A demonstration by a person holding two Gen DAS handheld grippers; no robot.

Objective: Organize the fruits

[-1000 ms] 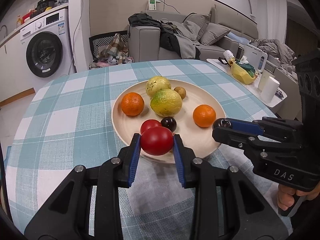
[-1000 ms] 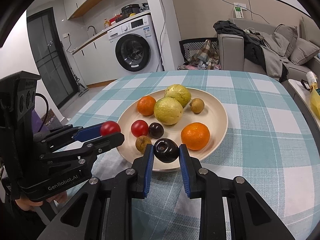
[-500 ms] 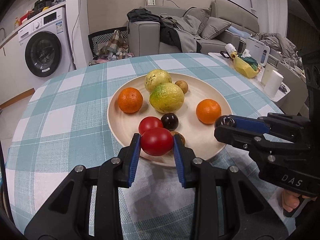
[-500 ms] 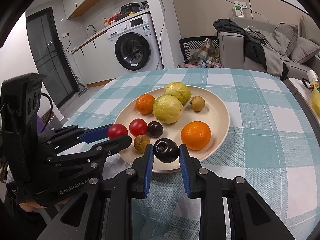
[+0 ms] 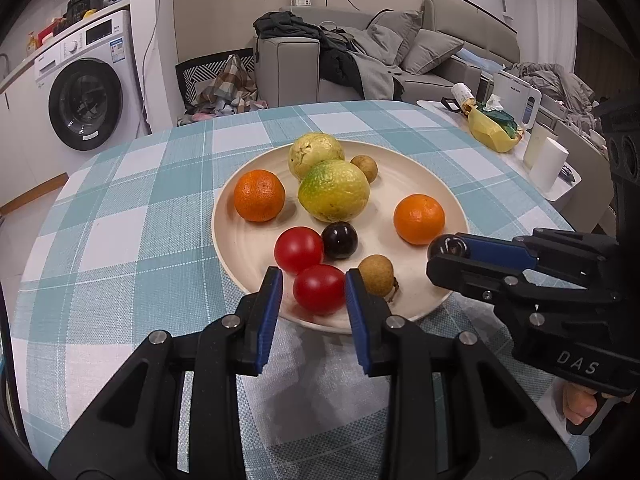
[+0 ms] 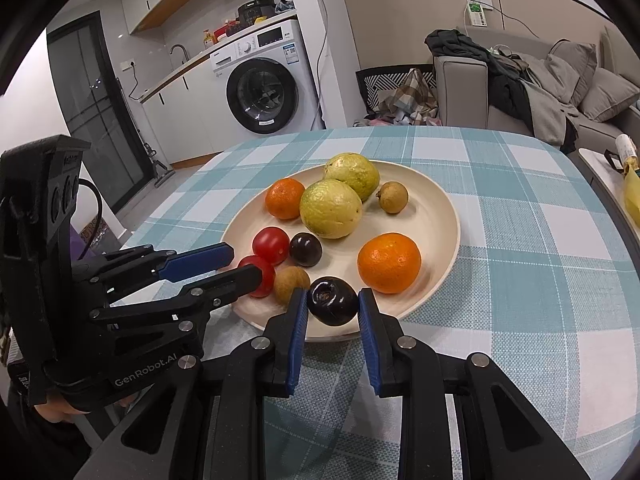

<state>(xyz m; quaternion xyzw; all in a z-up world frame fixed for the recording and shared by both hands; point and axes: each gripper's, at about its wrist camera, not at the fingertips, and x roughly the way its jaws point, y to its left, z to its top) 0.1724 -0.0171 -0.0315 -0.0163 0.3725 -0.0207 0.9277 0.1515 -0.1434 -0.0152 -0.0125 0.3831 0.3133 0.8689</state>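
Observation:
A beige plate [image 5: 248, 248] on the checked table holds two oranges, two green-yellow guavas, a red tomato [image 5: 299, 249], a dark plum [image 5: 339, 240] and two brown longans. My left gripper [image 5: 314, 292] has opened; a second red tomato [image 5: 319, 289] rests on the plate's near edge between its fingers, with gaps on both sides. My right gripper [image 6: 333, 304] holds a dark plum [image 6: 333, 301] over the plate's near rim [image 6: 440, 280]; small gaps show beside it. The right gripper also shows in the left wrist view [image 5: 448, 256].
A side table with a yellow bag [image 5: 492, 128] and white cups [image 5: 548, 164] stands to the right. A sofa [image 5: 360, 64] and a washing machine [image 5: 84, 92] are behind the table.
My left gripper moved forward over the plate's rim and opened, leaving the red tomato on the plate. The right gripper's jaws widened slightly around the dark plum.

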